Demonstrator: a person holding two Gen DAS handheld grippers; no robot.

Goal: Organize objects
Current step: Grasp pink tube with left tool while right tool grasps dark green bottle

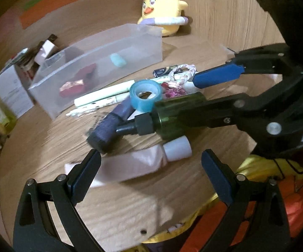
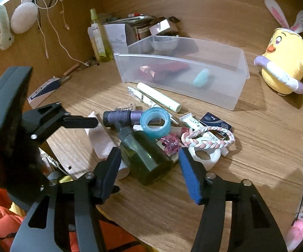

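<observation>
Wooden counter (image 2: pixel 245 168) before you carries one clear bin (image 2: pixel 224 77) holding one mint eraser (image 2: pixel 201 77), one blue tape roll (image 2: pixel 155 122) and one green bottle (image 2: pixel 147 157) lying between your right gripper's (image 2: pixel 149 168) spread fingers, untouched, while your left gripper (image 1: pixel 151 168) also gapes empty.

your left gripper (image 1: pixel 149 163) gapes over the pink tube (image 1: pixel 130 163) | your right gripper (image 1: pixel 195 96) straddles the green bottle (image 1: pixel 172 117), contact unclear | blue tape roll (image 1: pixel 146 96) touches the bottle | clear bin (image 1: pixel 101 63) behind
</observation>
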